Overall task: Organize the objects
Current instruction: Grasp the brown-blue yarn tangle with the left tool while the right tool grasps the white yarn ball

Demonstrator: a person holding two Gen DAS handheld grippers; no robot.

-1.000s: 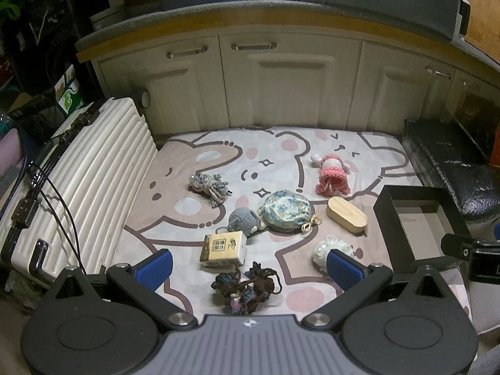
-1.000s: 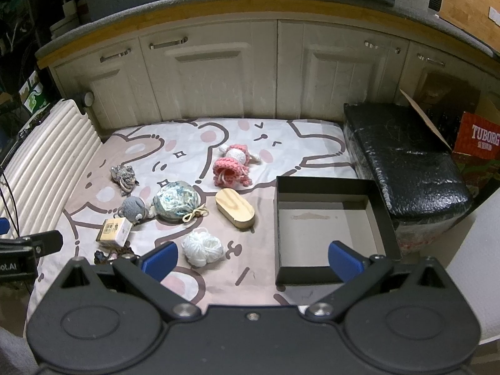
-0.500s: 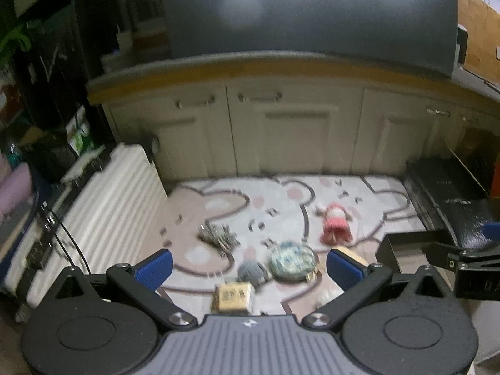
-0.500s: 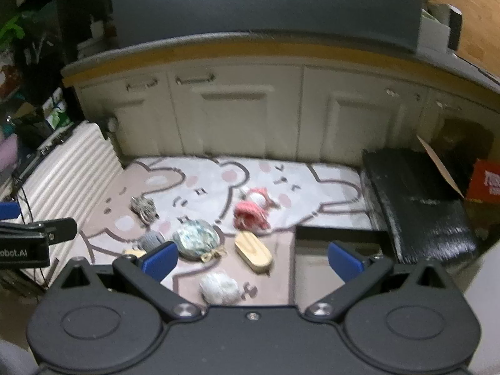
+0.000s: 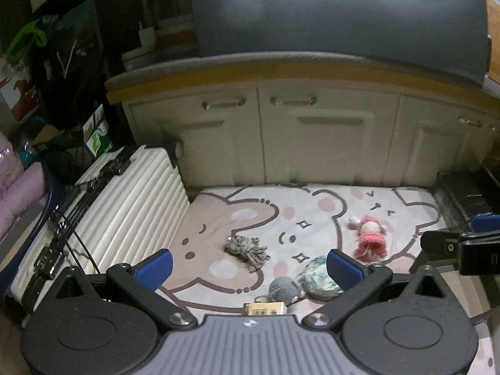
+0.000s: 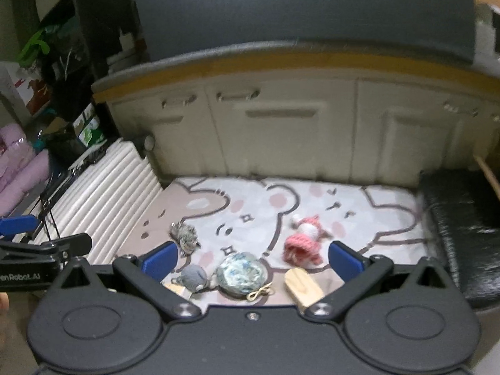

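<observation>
Small objects lie scattered on the bear-print mat (image 5: 250, 206), in front of the cabinets (image 5: 312, 137): pink knitted doll (image 5: 370, 239), grey tassel bundle (image 5: 248, 248), grey knitted mouse (image 5: 282, 288), round floral pouch (image 6: 245, 273), wooden case (image 6: 303, 286), small yellow box (image 5: 265, 307) at the near edge; nothing gripped yet; left gripper (image 5: 248, 265) has jaws spread wide and empty, hovering above the mat; right gripper (image 6: 253, 257) likewise wide apart, empty; knitted pieces probably light, soft, squashy, best pinched across the body, not by loose threads; pouch likely soft, take it at the middle or by its cord; wooden case looks stiff and smooth, may slip, grip across the narrow sides; white suitcase (image 5: 125, 206) lies left of the mat.
</observation>
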